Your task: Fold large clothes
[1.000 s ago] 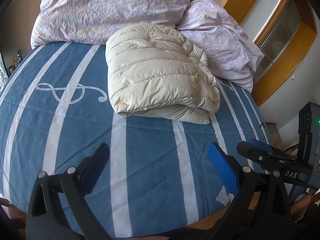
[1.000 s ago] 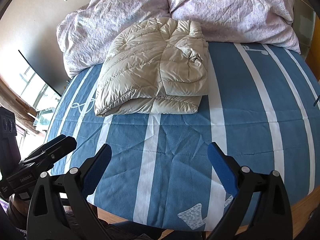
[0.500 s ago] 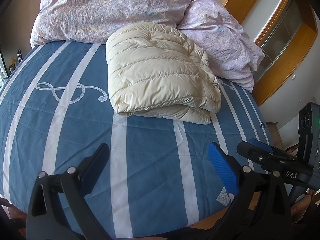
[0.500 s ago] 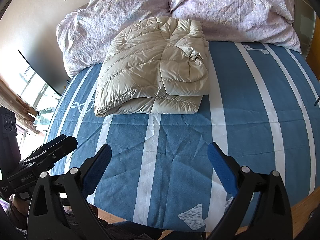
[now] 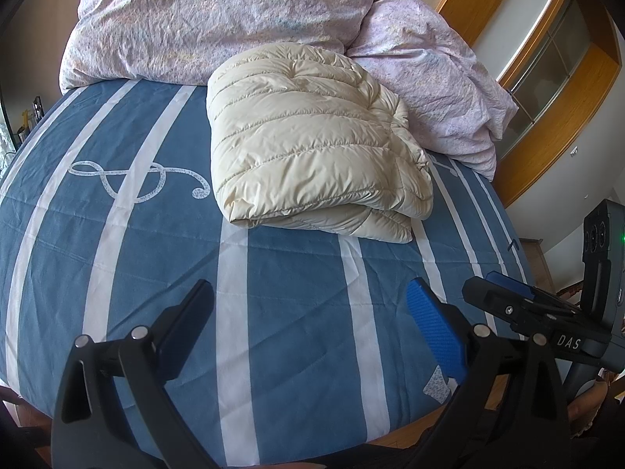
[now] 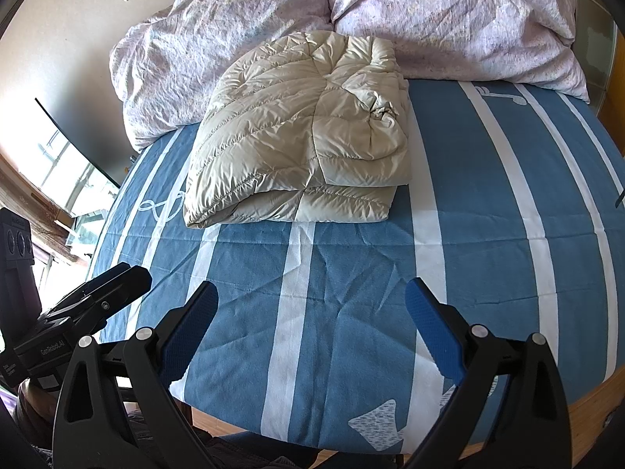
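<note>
A cream quilted down jacket point(image 5: 312, 144) lies folded into a thick rectangle on the blue striped bed sheet point(image 5: 273, 293), against the pillows. It also shows in the right wrist view point(image 6: 308, 133). My left gripper point(image 5: 310, 312) is open and empty, held above the sheet near the bed's front edge, well short of the jacket. My right gripper point(image 6: 310, 312) is open and empty too, at the same distance. Each gripper shows at the edge of the other's view: the right one point(image 5: 508, 301), the left one point(image 6: 117, 285).
Crumpled lilac pillows and duvet point(image 5: 218, 15) pile at the head of the bed, also seen in the right wrist view point(image 6: 449, 15). A wooden framed cabinet point(image 5: 554, 78) stands to the right. A dark screen and window point(image 6: 70, 156) are to the left.
Both grippers have drifted very slightly; the jacket sits a touch lower in the left view. Nothing was grasped or released.
</note>
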`<state>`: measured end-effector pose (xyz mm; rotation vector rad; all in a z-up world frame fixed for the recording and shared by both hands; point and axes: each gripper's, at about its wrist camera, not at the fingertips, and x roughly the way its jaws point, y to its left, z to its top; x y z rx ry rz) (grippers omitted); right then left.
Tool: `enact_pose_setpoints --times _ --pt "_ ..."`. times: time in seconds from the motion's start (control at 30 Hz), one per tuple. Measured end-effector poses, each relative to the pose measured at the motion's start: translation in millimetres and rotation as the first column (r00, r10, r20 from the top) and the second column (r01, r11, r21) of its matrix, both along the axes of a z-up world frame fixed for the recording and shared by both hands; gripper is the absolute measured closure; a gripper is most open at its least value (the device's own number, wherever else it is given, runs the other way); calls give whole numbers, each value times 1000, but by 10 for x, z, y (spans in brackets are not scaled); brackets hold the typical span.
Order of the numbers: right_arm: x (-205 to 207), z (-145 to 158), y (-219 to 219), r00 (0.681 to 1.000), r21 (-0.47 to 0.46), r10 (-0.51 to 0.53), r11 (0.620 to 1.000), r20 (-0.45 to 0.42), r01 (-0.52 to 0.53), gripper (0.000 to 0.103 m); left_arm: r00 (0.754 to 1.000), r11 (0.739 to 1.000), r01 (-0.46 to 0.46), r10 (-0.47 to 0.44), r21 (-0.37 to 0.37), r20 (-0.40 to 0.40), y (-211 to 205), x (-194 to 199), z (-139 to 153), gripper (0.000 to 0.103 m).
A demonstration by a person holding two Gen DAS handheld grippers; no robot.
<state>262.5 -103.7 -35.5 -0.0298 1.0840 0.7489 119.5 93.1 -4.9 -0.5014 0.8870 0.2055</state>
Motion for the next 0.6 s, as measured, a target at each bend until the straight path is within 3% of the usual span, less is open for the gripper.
enact_pose_setpoints --times 0.6 --pt "8 4 3 1000 0 -1 1000 -3 1 5 1000 1000 -1 1 0 -5 4 15 -7 5"
